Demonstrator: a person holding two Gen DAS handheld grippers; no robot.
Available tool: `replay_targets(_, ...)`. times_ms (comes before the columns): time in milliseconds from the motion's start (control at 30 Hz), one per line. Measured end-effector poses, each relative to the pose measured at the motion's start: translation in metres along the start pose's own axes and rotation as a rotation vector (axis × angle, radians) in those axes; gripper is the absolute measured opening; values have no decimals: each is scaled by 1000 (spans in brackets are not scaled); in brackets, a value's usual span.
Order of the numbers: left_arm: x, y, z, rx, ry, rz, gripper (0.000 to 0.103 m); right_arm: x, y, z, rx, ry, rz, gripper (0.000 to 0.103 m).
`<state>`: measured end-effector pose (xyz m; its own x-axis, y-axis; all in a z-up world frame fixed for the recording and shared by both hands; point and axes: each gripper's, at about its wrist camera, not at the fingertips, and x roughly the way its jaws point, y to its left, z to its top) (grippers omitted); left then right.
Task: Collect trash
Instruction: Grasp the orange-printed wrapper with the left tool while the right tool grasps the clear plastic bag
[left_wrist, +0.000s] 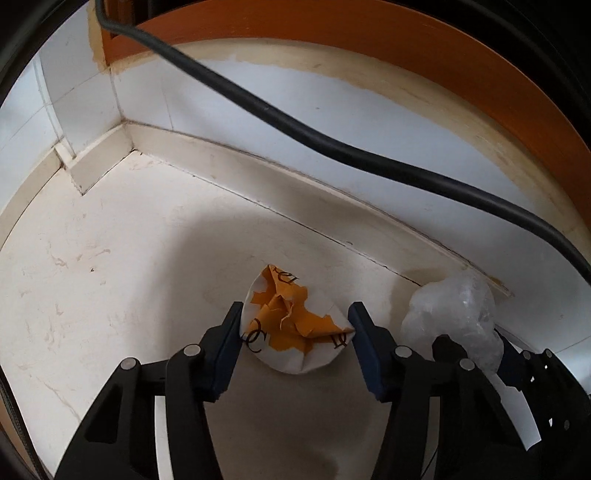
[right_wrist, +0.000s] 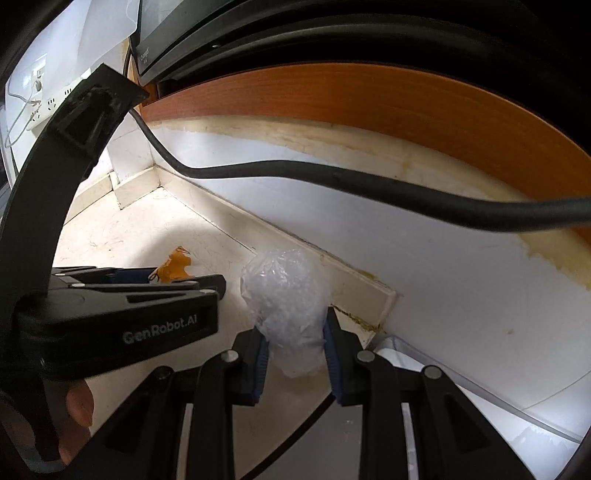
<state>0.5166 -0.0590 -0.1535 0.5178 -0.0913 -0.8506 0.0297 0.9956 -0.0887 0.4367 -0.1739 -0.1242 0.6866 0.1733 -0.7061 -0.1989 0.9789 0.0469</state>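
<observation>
A crumpled paper (left_wrist: 291, 317), orange and white with black lettering, lies on the pale floor (left_wrist: 110, 277) near the wall. My left gripper (left_wrist: 297, 325) has a blue pad pressed against each side of it. To its right is a wad of clear plastic (left_wrist: 454, 310), which my right gripper (right_wrist: 295, 343) is shut on, the plastic wad (right_wrist: 284, 295) bulging above the pads. In the right wrist view, the left gripper (right_wrist: 181, 277) sits low at the left, and only an orange corner of the paper (right_wrist: 175, 266) shows behind it.
A thick black cable (left_wrist: 295, 125) hangs across in front of the white wall. A cream skirting board (left_wrist: 258, 177) runs along the floor into a corner. An orange wooden edge (right_wrist: 369, 96) is above. A person's fingers (right_wrist: 79, 406) hold the left gripper. A wall socket (right_wrist: 40, 99) is at far left.
</observation>
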Motion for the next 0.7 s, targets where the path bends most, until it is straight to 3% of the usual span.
replay_targets(367, -47, 7, -27, -1, -15, 41, 55, -9, 7, -6, -22, 16, 5, 26)
replay_targets(700, -131, 34, -97, -116, -22, -1, 55, -55, 38, -46, -69, 74, 57, 25)
